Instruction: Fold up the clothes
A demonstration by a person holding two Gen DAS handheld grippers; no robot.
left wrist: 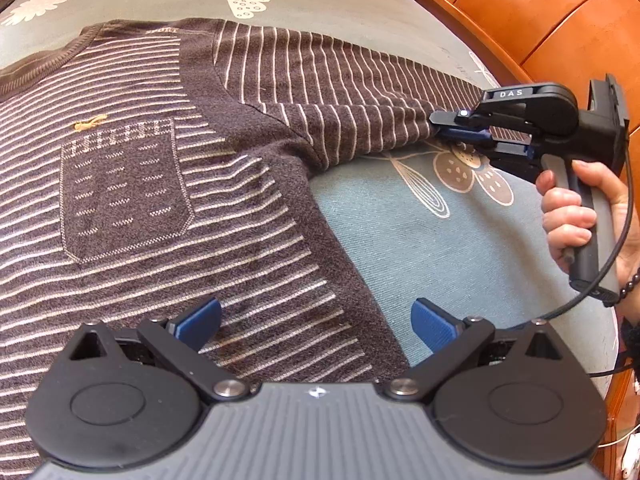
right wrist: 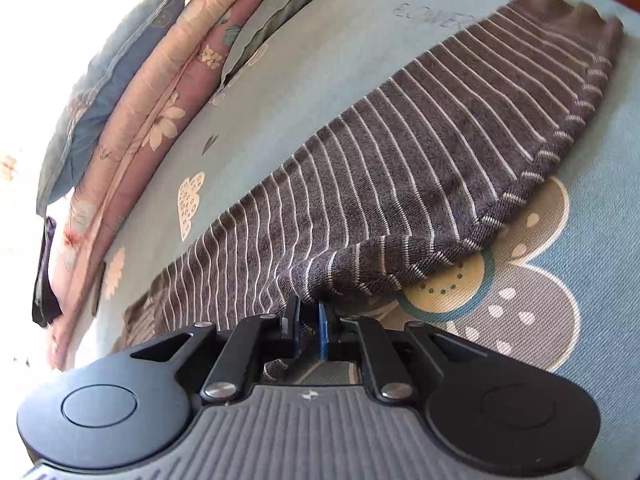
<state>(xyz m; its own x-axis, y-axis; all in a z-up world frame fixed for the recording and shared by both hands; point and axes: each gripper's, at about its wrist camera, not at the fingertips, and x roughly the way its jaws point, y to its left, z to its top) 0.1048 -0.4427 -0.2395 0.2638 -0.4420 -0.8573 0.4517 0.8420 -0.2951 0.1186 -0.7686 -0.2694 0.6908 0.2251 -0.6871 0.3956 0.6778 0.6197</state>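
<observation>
A dark brown sweater [left wrist: 168, 200] with thin pale stripes and a chest pocket [left wrist: 124, 192] lies flat on the blue-green bedspread [left wrist: 460, 248]. Its sleeve [left wrist: 352, 104] stretches out to the right. In the left wrist view my right gripper [left wrist: 448, 128], held by a hand [left wrist: 576, 208], is shut on the sleeve's lower edge. The right wrist view shows the same sleeve [right wrist: 400, 168] running away to its cuff, with the right gripper [right wrist: 310, 320] pinching a raised fold of its edge. My left gripper [left wrist: 316, 320] hovers open above the sweater's side edge, holding nothing.
The bedspread [right wrist: 560, 280] carries flower and heart prints. Several pillows [right wrist: 132, 92] are stacked at the bed's far side. An orange padded headboard [left wrist: 540, 12] curves along the right of the bed. A black cable [left wrist: 600, 272] hangs from the right gripper's handle.
</observation>
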